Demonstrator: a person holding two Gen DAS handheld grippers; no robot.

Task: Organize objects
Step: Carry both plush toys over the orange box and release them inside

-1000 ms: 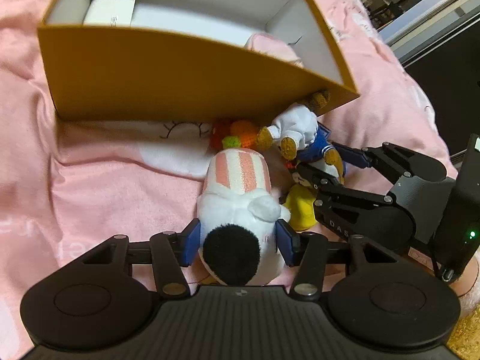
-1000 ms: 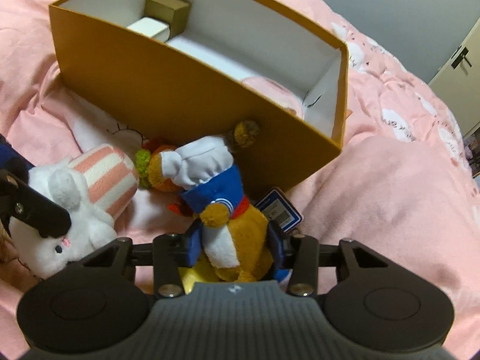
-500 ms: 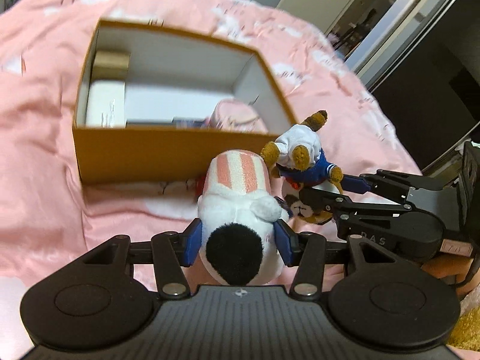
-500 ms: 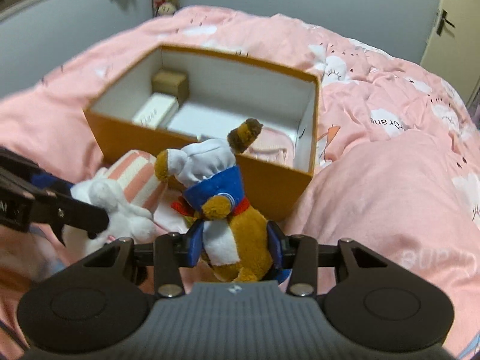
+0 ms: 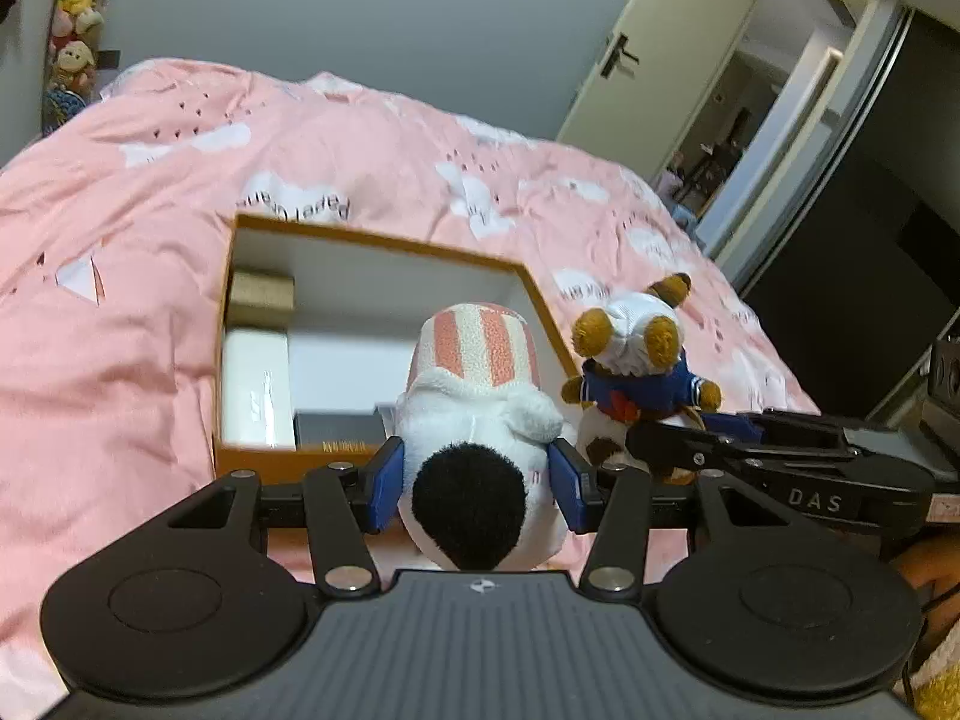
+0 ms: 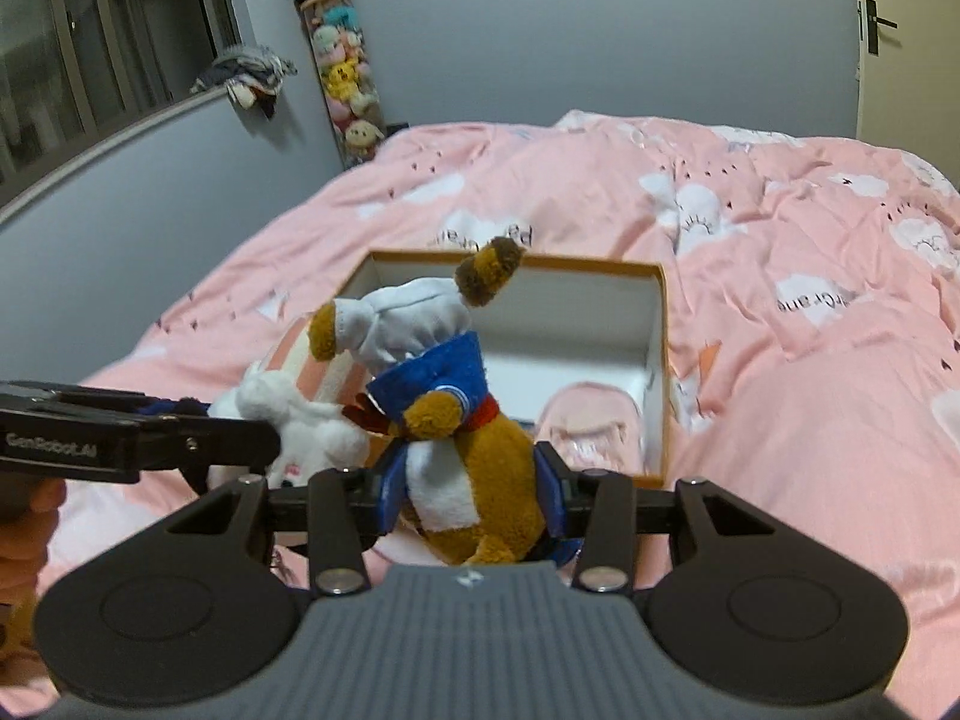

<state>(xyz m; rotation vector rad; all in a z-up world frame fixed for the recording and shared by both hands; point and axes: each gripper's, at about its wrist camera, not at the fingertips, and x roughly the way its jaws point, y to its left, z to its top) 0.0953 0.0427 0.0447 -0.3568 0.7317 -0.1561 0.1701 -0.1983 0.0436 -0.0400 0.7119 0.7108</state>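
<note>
Both toys hang in the air above the near edge of the orange box [image 5: 384,243] on the pink duvet [image 5: 120,228]. The left gripper [image 5: 477,477] clamps the white plush with the striped hat [image 5: 474,396], its blue pads [image 5: 384,474] pressed into the fur. Just beside it on the right, the right gripper [image 6: 471,492] squeezes the brown sailor plush [image 6: 456,420]. Inside the box lie a white carton [image 5: 255,387], a tan carton [image 5: 261,297] and something pink [image 6: 585,426]. A column of stuffed toys [image 6: 342,72] stands against the far wall.
</note>
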